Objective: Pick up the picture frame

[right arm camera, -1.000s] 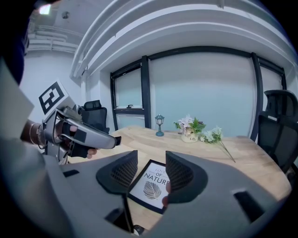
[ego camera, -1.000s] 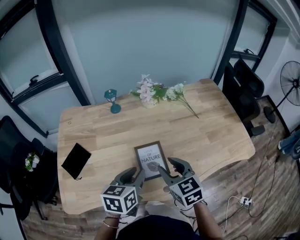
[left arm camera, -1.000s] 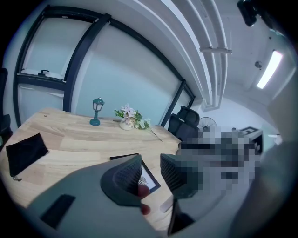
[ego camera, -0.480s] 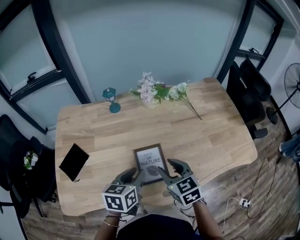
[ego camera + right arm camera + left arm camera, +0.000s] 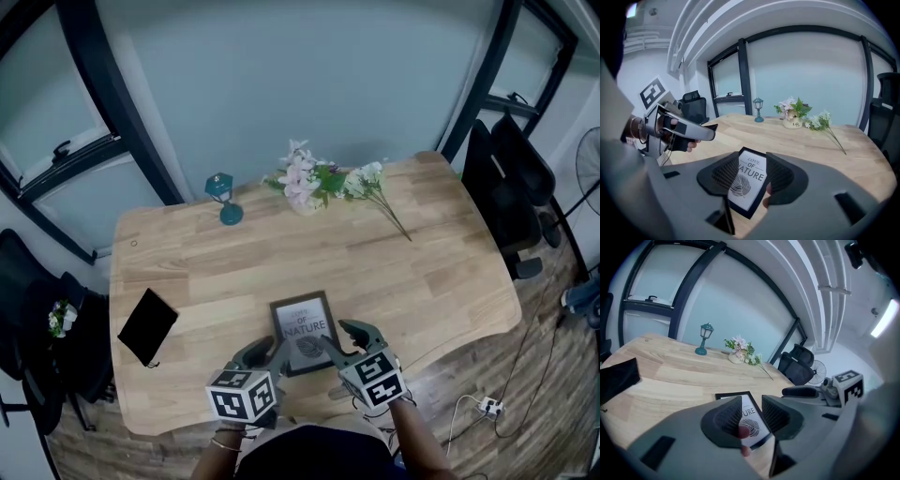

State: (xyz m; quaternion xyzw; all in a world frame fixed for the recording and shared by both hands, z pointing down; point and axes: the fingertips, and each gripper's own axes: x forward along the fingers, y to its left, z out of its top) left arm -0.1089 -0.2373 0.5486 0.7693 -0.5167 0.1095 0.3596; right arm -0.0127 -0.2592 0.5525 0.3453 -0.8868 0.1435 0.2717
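Looking down from the head view, the frame (image 5: 305, 330) is lying flat by the near edge of the bench (image 5: 412, 272). Both tools are hovering over its near end, the left hand-held gripper (image 5: 265, 355) at the lower left corner and the right hand-held gripper (image 5: 344, 339) at the lower right. The gripper views are settling the jaws. The left one's are standing wide, with the frame showing in the gap beyond them and nothing pinched. The right one's are standing wide too, around the leaf print and the words LOVE OF NATURE, while the left gripper view is catching only URE. The right gripper view is also showing the left hand (image 5: 670, 136) wrapped round its tool, which the head view is hiding under the marker cube. Only the head view is taking in the wood floor (image 5: 525, 375) and the whole bench. On it the lamp (image 5: 222, 199) and flowers (image 5: 309, 183) are standing along the far edge, and a black pouch (image 5: 150, 323) is lying at the left. Against a second ago, both grippers are sitting slightly lower and nearer the frame, and the frame itself is not shifting.
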